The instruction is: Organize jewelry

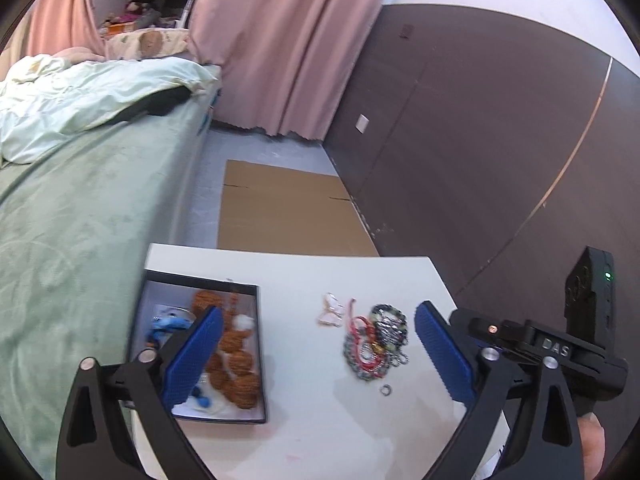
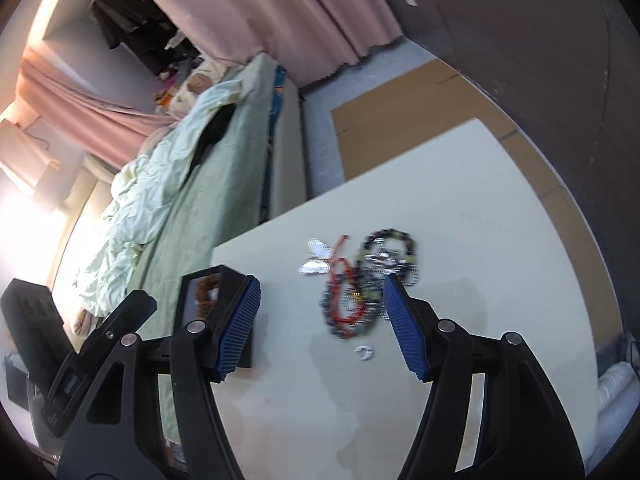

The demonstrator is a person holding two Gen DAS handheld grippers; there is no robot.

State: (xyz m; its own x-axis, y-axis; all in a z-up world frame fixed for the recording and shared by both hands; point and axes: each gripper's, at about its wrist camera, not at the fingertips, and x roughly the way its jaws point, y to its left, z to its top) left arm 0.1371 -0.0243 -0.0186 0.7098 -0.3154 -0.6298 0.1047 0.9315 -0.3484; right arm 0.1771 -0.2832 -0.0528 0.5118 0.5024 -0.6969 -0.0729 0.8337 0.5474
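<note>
The left tongs [image 1: 318,356] hover spread wide above the white counter [image 1: 360,420], holding nothing; the right tongs [image 2: 322,326] are spread as well, empty, over the same counter. A tangled heap of jewelry [image 1: 376,342] lies on the counter between the left tongs' blue pads, nearer the right-hand pad; from the right wrist the heap [image 2: 368,280] sits just ahead of the gap, close to the right-hand pad. The heap runs lengthwise away from the cameras, its near end toward the tongs, its far end toward the counter's back edge. A pale butterfly ornament [image 1: 333,310] lies touching or just beside the heap's left side, which I cannot tell; a small ring [image 1: 385,391] rests alone on the counter just short of the heap's near end. An open dark box [image 1: 200,344] stands at the counter's left edge, holding brown bead strands [image 1: 236,360] and a blue item; the left pad covers part of its inside. Both views are blurred; single chains in the heap cannot be told apart; in the right-wrist view the box [image 2: 224,280] is mostly hidden behind the left-hand pad.
</note>
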